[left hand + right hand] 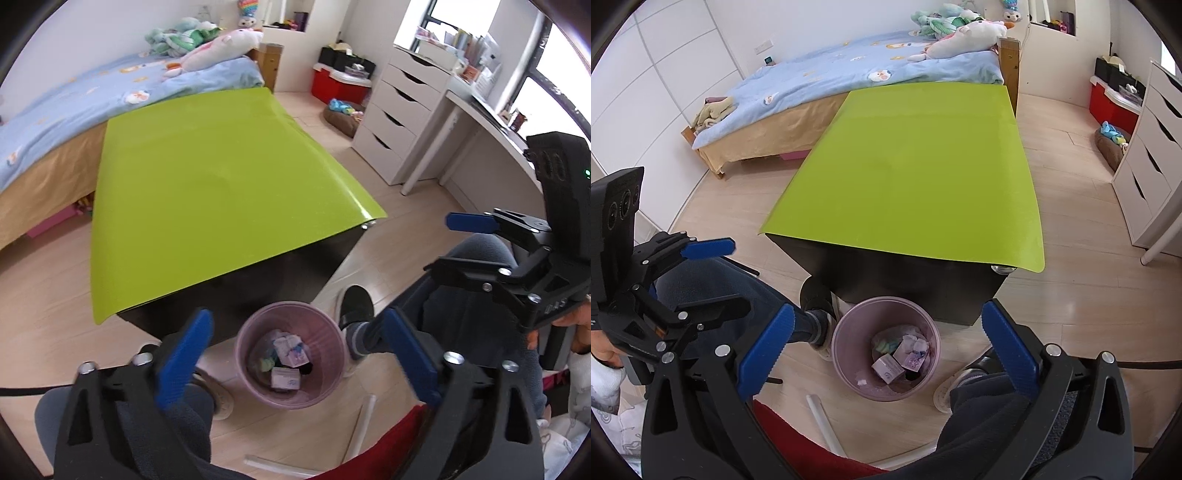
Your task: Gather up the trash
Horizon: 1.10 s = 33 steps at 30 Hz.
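A pink waste bin (332, 363) stands on the floor in front of the table, and it also shows in the right wrist view (846, 354). Inside it lie small boxes and crumpled wrappers (288, 360) (899, 356). My left gripper (295, 343) is open and empty, held above the bin; it also shows at the left of the right wrist view (718, 277). My right gripper (886, 339) is open and empty above the bin; it also shows at the right of the left wrist view (458, 243). The green table top (221, 177) (916, 166) is bare.
A bed with a blue cover and plush toys (849, 70) stands behind the table. A white drawer unit (399, 110) and desk are on the right. The person's legs and shoes (354, 306) flank the bin. A white chair leg (823, 421) is below.
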Motion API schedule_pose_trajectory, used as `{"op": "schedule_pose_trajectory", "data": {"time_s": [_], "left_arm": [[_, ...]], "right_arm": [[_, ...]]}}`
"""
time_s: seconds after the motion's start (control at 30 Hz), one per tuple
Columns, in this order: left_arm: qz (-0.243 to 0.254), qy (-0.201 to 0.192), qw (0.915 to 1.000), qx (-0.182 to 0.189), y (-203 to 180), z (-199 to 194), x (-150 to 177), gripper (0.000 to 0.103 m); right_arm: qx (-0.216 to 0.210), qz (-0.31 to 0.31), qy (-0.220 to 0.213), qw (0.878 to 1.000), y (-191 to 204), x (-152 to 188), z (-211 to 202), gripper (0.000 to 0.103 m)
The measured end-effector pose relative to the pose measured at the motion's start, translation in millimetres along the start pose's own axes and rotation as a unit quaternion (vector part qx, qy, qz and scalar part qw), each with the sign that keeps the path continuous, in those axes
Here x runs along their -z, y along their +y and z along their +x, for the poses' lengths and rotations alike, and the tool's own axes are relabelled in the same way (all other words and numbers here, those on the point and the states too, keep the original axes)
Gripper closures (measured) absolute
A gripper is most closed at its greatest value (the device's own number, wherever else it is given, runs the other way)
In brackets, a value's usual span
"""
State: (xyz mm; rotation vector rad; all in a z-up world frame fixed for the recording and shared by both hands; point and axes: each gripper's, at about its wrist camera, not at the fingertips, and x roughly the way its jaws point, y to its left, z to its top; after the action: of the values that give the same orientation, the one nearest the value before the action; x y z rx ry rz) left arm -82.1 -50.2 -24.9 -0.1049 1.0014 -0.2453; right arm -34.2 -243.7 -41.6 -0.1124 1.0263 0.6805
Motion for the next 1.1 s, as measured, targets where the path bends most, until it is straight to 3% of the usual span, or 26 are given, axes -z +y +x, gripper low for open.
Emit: {"op": "schedule_pose_trajectory", "data": {"time_s": [0.4, 0.63, 0.9, 1.1], "left_arm": [[-0.021, -0.019, 0.9992, -0.03, 13.9, -12.2, -9.3, 0.007], [-0.024, -0.046, 0.9971, -0.056, 25.1, -31.2, -33.1, 0.007], [-0.018, -0.087, 0.9946, -0.054, 27.8, -56.9, -62.3, 0.007], [-0.021, -0.089, 0.9944, -0.053, 30.3, -64.6, -74.4, 0.006]], "right_arm": [[0.015, -0.009, -0.01, 1.0, 8.0, -11.9, -5.0, 0.003], [0.022, -0.005, -0.039, 0.999, 13.1, -46.1, -18.6, 0.003], [0.029, -0.018, -0.079, 0.996, 21.0, -80.2, -38.1, 0.003], [0.028, -0.026, -0.09, 0.995, 23.9, -92.2, -46.9, 0.003]]}}
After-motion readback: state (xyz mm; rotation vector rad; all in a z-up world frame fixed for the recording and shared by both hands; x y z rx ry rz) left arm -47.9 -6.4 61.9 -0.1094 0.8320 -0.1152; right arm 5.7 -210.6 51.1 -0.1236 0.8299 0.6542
